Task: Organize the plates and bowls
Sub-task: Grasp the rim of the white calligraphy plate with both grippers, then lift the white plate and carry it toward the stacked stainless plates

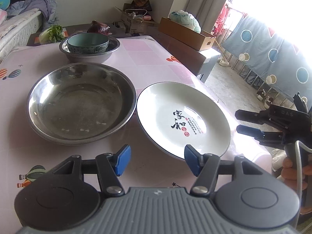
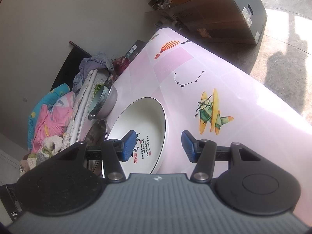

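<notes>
A white plate with black calligraphy (image 1: 183,117) lies on the pink table, right of a stack of wide steel plates (image 1: 81,101). Behind them a teal ceramic bowl (image 1: 87,42) sits inside a steel bowl (image 1: 89,53). My left gripper (image 1: 156,159) is open and empty, just in front of the white plate's near rim. My right gripper (image 1: 238,121) is open at the plate's right side, turned on its side. In the right wrist view the white plate (image 2: 144,122) lies partly between the fingers of the open right gripper (image 2: 159,146), with the steel plates (image 2: 96,130) and nested bowls (image 2: 103,99) beyond.
The pink patterned tablecloth (image 1: 148,58) covers the table. Cardboard boxes (image 1: 187,33), a purple cabbage (image 1: 98,27) and greens (image 1: 54,32) lie past the far edge. A bed with bedding (image 2: 48,117) stands beside the table. The table edge drops to a concrete floor (image 1: 230,81).
</notes>
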A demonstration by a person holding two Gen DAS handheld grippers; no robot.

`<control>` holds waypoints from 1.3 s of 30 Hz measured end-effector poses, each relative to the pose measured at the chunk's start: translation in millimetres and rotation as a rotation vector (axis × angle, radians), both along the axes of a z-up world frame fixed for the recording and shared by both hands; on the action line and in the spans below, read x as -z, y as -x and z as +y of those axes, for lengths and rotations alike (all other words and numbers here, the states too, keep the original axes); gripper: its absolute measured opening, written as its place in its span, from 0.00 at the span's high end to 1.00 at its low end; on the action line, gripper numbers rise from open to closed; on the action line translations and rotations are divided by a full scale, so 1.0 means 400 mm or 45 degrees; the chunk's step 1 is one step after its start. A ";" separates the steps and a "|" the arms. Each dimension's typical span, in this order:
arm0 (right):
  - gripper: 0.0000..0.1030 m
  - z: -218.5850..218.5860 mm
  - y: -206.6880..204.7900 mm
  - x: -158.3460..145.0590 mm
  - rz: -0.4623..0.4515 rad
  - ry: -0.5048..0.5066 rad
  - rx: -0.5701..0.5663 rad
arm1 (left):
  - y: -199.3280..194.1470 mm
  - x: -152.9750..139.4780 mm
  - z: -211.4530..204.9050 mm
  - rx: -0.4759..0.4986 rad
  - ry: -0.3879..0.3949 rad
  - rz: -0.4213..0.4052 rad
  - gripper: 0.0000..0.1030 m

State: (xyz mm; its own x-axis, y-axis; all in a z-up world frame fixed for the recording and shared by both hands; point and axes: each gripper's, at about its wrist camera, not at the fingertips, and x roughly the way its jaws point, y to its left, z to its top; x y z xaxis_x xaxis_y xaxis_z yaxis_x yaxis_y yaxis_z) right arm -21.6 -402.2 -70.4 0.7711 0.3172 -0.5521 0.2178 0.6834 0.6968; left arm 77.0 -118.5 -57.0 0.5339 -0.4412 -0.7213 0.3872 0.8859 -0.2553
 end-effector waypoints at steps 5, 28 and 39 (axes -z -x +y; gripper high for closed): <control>0.50 -0.007 -0.061 0.023 0.007 -0.013 -0.058 | -0.037 0.020 -0.035 -0.024 0.011 0.014 0.43; 0.72 0.076 -0.124 0.035 0.146 0.064 -0.172 | -0.032 0.068 -0.045 -0.009 -0.038 0.110 0.74; 0.72 0.166 0.027 0.020 0.169 0.101 -0.157 | 0.078 0.060 0.033 0.073 -0.058 0.160 0.74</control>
State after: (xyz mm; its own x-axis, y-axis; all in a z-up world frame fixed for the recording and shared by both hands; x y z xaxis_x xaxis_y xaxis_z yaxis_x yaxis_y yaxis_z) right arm -32.2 -335.9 -78.4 0.6479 0.3563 -0.6733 0.2152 0.7623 0.6104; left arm 45.8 -105.4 -80.9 0.4133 -0.4337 -0.8007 0.4047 0.8752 -0.2651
